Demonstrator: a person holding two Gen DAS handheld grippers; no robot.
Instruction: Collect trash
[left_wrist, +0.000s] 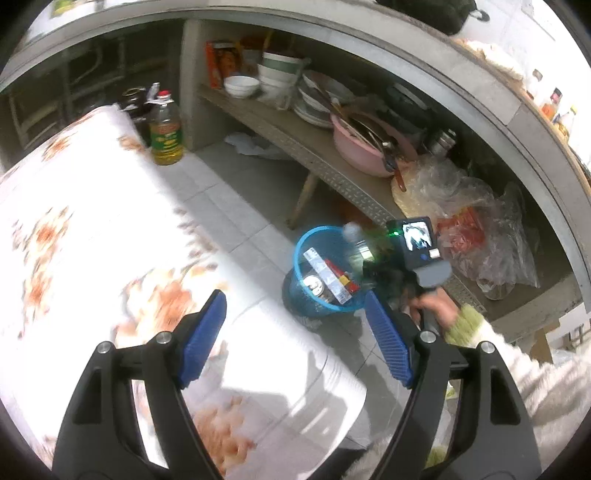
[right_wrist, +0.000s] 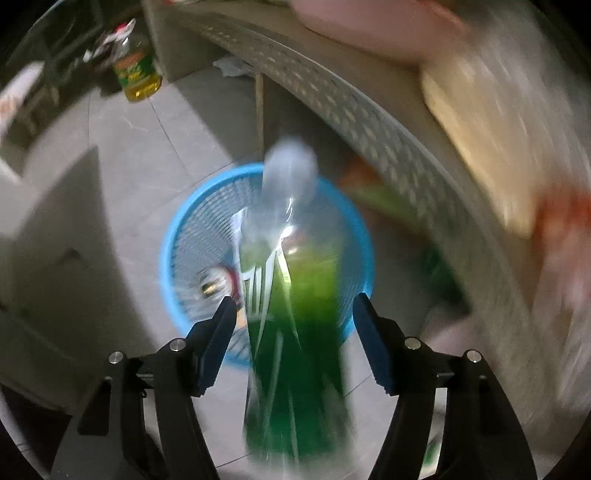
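Green plastic bottle (right_wrist: 295, 295) hangs blurred between the right gripper (right_wrist: 295, 339)'s wide-open jaws, cap toward the blue bin (right_wrist: 177, 236), apparently released; the left gripper (left_wrist: 295, 339) gapes empty.

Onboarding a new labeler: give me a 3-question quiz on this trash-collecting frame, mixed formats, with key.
1. True or false: the right gripper is clamped on the green-labelled plastic bottle.
2. Multiple choice: the blue basket stands A) on the shelf, B) on the tiled floor, C) on the floral tablecloth.
3. Fill in: the left gripper is open and holds ____.

Key
1. False: its jaws stand wide open and the blurred bottle sits between them, above the basket, touching neither pad.
2. B. It already holds a carton and a can.
3. Nothing.
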